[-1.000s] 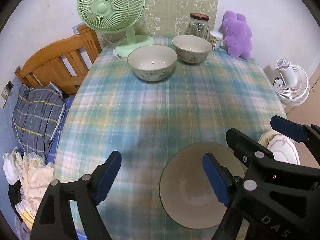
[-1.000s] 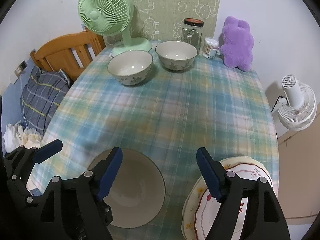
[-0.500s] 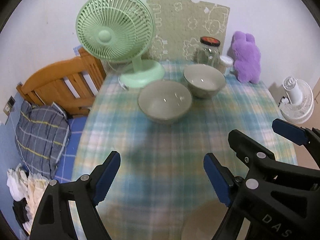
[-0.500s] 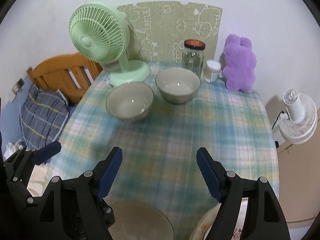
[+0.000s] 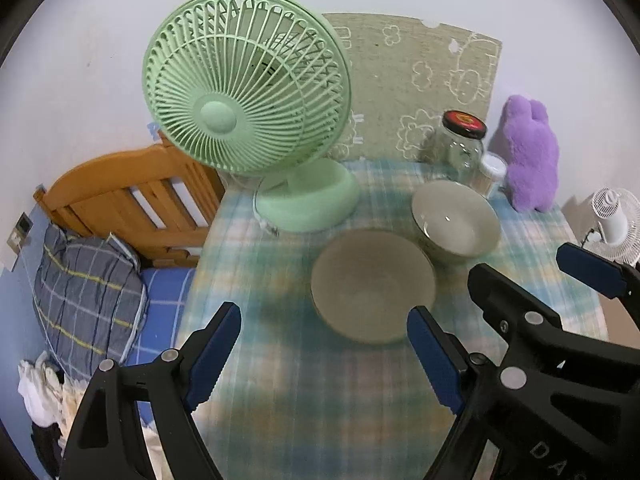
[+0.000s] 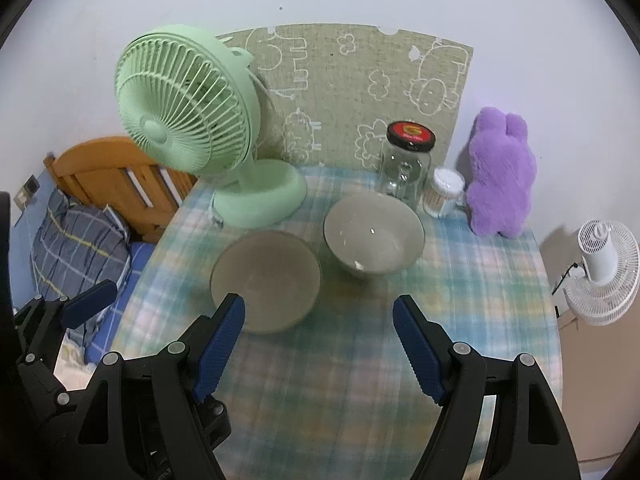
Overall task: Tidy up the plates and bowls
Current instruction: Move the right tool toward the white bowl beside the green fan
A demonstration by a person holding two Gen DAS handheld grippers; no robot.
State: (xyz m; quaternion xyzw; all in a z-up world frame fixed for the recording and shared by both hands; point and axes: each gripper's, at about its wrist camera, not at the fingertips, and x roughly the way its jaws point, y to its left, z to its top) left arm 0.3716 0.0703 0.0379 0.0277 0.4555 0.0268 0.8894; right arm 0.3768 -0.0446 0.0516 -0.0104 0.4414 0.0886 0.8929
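Two pale bowls stand side by side on the checked tablecloth (image 5: 304, 400). The nearer bowl (image 5: 372, 284) sits just ahead of my left gripper (image 5: 324, 350), a little right of its middle. The farther bowl (image 5: 456, 222) is behind it to the right. In the right wrist view the nearer bowl (image 6: 266, 280) is by my left fingertip and the farther bowl (image 6: 374, 236) is ahead of my right gripper (image 6: 320, 344). Both grippers are open and empty, above the table. No plate is in view.
A green desk fan (image 5: 256, 104) stands at the table's back left. A glass jar (image 6: 406, 160), a small tub (image 6: 444, 192) and a purple plush (image 6: 500, 176) line the back right. A wooden bed frame (image 5: 132, 196) and pillow lie left; a white fan (image 6: 600, 272) stands right.
Both grippers moved forward across the table toward the two far bowls. The near bowl and the plate at the front edge dropped out of view.
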